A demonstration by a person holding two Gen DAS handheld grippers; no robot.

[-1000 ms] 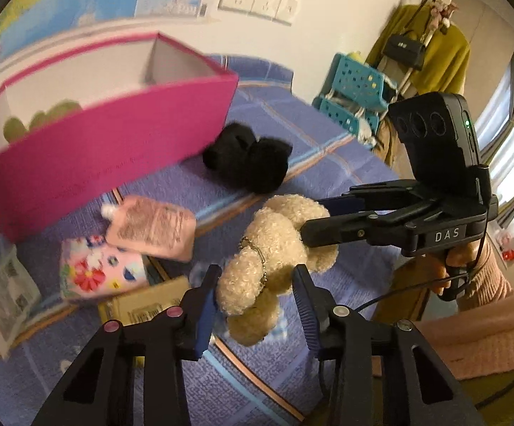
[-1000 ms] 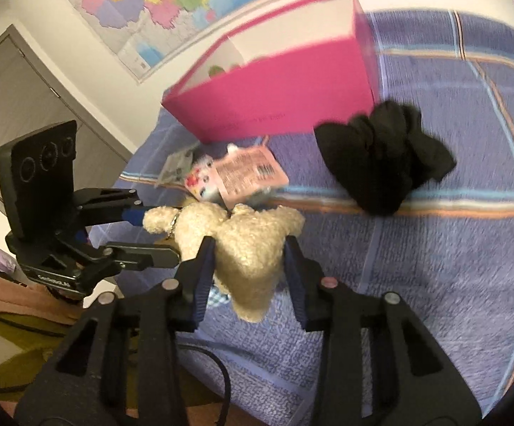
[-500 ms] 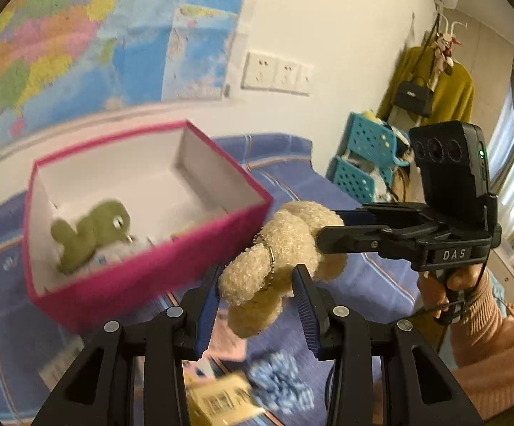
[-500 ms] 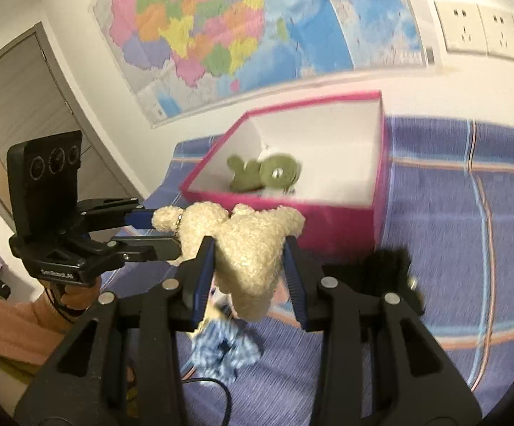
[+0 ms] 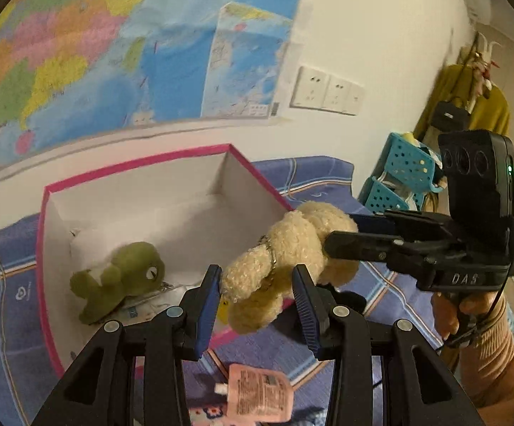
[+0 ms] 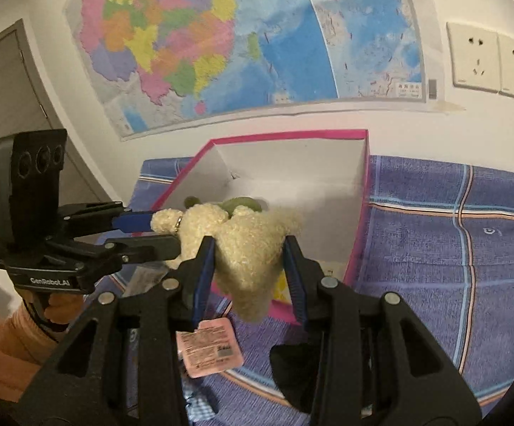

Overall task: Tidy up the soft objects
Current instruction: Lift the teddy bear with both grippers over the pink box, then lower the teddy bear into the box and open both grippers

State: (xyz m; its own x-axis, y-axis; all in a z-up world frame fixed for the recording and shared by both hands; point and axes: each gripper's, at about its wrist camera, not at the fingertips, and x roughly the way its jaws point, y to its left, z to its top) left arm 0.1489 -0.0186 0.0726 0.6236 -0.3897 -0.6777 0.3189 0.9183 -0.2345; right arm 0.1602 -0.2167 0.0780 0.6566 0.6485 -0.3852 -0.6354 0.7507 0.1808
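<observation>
A cream plush bear (image 5: 285, 255) hangs in the air over the near wall of the open pink box (image 5: 129, 167), held by both grippers. My left gripper (image 5: 255, 305) is shut on one end of it. My right gripper (image 6: 249, 269) is shut on its body (image 6: 249, 248). In the left wrist view the right gripper (image 5: 342, 238) comes in from the right and pinches the bear's head end. A green plush toy (image 5: 118, 277) lies inside the box; only a bit of it (image 6: 242, 202) shows behind the bear in the right wrist view.
A pink pouch (image 6: 209, 348) and a black soft item (image 6: 292, 365) lie on the blue plaid bedspread (image 6: 452, 241) in front of the box. A floral packet (image 5: 210, 411) lies near the pouch. The wall with maps and sockets is right behind the box. Teal baskets (image 5: 398, 174) stand far right.
Both grippers have lifted the cream bear off the bedspread and carried it up and toward the pink box, so it now hangs over the box's near wall.
</observation>
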